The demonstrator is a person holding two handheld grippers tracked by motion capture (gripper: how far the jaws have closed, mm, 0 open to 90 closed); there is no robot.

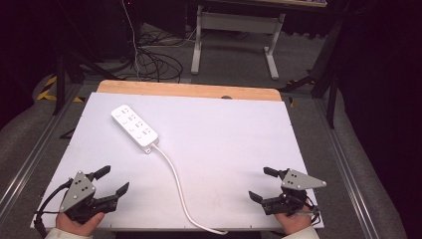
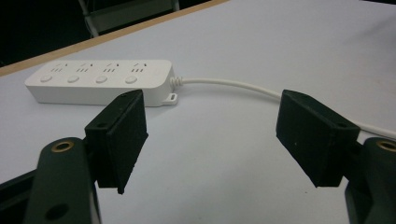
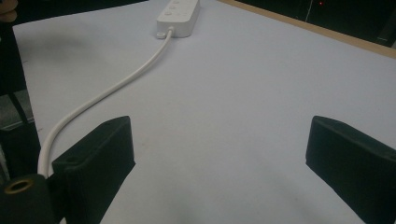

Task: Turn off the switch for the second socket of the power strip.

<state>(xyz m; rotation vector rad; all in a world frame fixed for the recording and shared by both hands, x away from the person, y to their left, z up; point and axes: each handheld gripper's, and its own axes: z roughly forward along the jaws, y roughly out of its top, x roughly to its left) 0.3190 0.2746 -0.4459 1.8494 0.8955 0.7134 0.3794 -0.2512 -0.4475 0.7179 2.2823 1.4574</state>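
Item 1: one white power strip (image 1: 134, 127), four sockets and four buttons counted in the left gripper view. It lies flat on the white table (image 1: 239, 134), in the far left part. Its long axis runs diagonally, far-left to near-right, with the cord end nearest you.

Item 2: one white cord (image 1: 176, 186). It leaves the strip's near end, curves toward you and drops over the table's near edge, between your two hands.

Item 3: your left gripper (image 1: 110, 182), near and slightly left of the strip, jaws spread wide, nothing between them. It points up toward the strip; in the left gripper view the strip's long side sits just beyond the left jaw.

Item 4: your right gripper (image 1: 260, 184), well apart from the strip, to its right and nearer you, jaws likewise spread, holding nothing.

Judgement: your left gripper is the nearer one. A reach forward should meet the strip; close across the short width, square to that diagonal axis.
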